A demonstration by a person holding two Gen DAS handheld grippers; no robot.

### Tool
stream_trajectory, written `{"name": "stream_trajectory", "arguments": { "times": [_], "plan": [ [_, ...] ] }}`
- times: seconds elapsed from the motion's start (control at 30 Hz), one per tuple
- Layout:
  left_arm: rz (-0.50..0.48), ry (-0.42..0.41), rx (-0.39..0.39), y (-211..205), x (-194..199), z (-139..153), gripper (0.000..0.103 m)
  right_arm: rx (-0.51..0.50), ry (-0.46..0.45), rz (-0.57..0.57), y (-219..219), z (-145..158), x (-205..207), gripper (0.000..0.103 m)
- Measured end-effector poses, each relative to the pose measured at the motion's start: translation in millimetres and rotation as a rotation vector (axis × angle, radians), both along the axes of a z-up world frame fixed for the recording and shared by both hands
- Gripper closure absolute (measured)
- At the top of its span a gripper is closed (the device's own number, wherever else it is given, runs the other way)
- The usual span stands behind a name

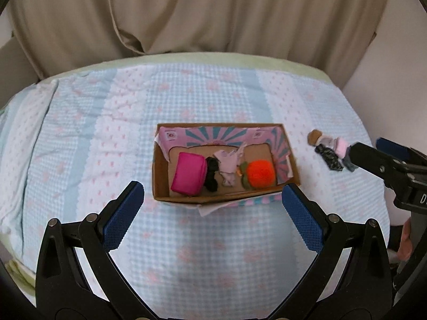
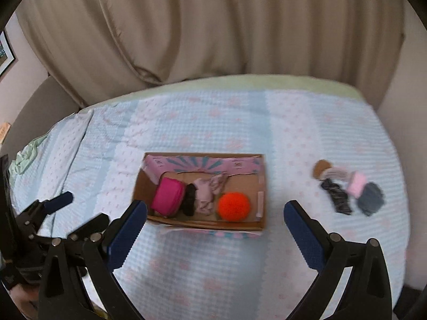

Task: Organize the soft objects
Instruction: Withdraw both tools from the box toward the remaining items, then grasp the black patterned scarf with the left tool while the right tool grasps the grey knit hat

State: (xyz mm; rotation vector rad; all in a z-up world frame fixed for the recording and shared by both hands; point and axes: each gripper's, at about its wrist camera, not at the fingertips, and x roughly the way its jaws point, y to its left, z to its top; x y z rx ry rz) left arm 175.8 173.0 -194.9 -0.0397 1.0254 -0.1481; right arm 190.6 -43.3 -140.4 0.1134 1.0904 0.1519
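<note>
An open cardboard box (image 1: 160, 181) (image 2: 263, 194) sits mid-bed. Inside lie a magenta pouch (image 1: 189, 174) (image 2: 167, 196), a black cloth (image 1: 211, 173) (image 2: 189, 200), a pale pink cloth (image 1: 229, 164) (image 2: 208, 190) and an orange pompom (image 1: 260, 173) (image 2: 234, 206). Right of the box on the bed lies a small pile (image 1: 329, 149) (image 2: 344, 186): brown, grey, pink, dark patterned and navy pieces. My left gripper (image 1: 212, 208) (image 2: 77, 210) is open and empty, just in front of the box. My right gripper (image 2: 214, 232) is open and empty; in the left wrist view (image 1: 365, 150) it reaches toward the pile.
The bed carries a light blue and white checked cover (image 1: 213, 253) (image 2: 213, 122) with pink marks. A beige curtain (image 1: 200, 10) (image 2: 213, 21) hangs behind the bed. A framed picture (image 2: 5, 53) hangs on the left wall.
</note>
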Motion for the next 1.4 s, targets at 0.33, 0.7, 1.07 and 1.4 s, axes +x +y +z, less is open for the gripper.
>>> {"name": "stream_trajectory", "arguments": {
  "times": [0.33,0.7,1.07,1.4],
  "plan": [
    [0.037,-0.058,0.011,-70,-38,33,0.000,-0.066,-0.068,-0.094,-94,40,-48,0.001],
    [0.109,-0.104,0.010,-196,-45,42,0.000,-0.104,-0.129,-0.116,-236,45,-67,0.001],
    [0.085,0.004,-0.064,-319,4,-31,0.000,-0.066,-0.081,-0.119,-343,-18,-45,0.001],
    [0.024,0.162,-0.095,-382,83,-132,0.000,-0.022,0.017,-0.146,-377,-107,-7,0.001]
  ]
}}
